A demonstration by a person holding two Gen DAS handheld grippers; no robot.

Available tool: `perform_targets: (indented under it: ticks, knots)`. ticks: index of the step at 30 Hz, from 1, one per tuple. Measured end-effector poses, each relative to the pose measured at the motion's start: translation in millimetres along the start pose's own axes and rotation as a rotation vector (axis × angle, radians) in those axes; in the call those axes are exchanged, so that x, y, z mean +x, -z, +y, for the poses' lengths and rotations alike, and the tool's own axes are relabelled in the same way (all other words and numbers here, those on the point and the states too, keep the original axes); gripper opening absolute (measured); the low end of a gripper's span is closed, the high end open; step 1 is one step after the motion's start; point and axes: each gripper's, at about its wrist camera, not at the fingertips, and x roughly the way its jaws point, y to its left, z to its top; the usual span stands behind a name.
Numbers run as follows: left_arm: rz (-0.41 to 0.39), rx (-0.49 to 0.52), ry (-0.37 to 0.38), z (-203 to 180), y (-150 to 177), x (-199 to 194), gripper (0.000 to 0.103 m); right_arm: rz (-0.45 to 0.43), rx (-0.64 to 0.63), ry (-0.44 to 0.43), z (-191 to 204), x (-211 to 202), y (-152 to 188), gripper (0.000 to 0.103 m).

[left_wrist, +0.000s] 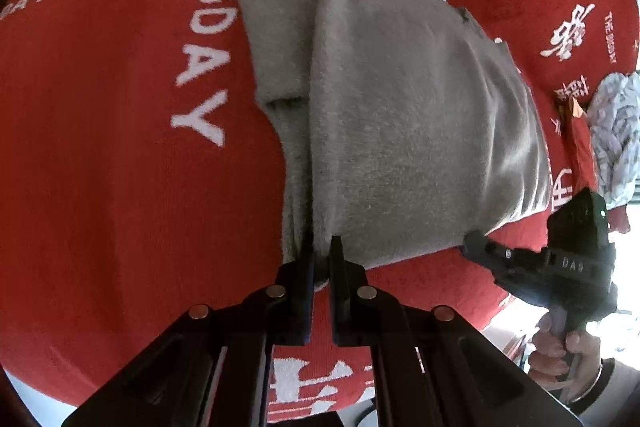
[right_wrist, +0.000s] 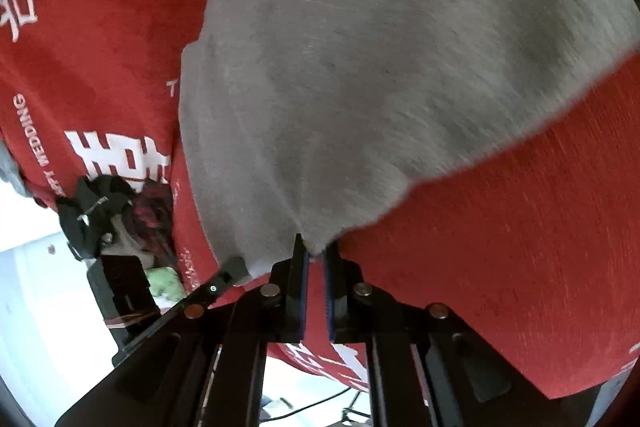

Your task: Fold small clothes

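Note:
A grey fleece garment point(left_wrist: 400, 99) lies partly folded on a red cloth with white lettering point(left_wrist: 120, 147). My left gripper point(left_wrist: 321, 247) is shut on the garment's near edge, where two layers bunch between the fingers. The right gripper point(left_wrist: 476, 243) shows at the right of the left wrist view, at the garment's other near corner, held by a hand. In the right wrist view the garment point(right_wrist: 380, 67) fills the upper frame, and my right gripper point(right_wrist: 315, 247) is shut on its near corner. The left gripper's fingertips point(right_wrist: 236, 267) touch the garment's edge at lower left.
The red cloth point(right_wrist: 520, 247) covers the whole work surface. A pile of crumpled clothes, pale grey and red point(left_wrist: 616, 131), lies at the far right edge. Dark and green clothes point(right_wrist: 132, 227) sit at the cloth's left edge in the right wrist view. A bright floor lies beyond the cloth's edges.

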Motion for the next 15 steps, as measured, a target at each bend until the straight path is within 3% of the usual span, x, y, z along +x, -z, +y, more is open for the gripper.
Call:
perform_targets:
  ticks: [6,10,15]
  knots:
    - [-0.076,0.023,-0.070,-8.1,-14.4,-37.9,0.008,0.036,-0.095,0.111,11.4,-29.0,-1.6,0.008]
    - [-0.163,0.049,-0.084,-20.0,-55.1,-50.6,0.008,-0.096,-0.179,0.144,23.6,-78.9,-23.9,0.008]
    - [-0.225,0.050,-0.107,-45.6,-112.0,-31.5,0.008,-0.282,-0.158,0.247,21.9,-124.9,-75.8,0.008]
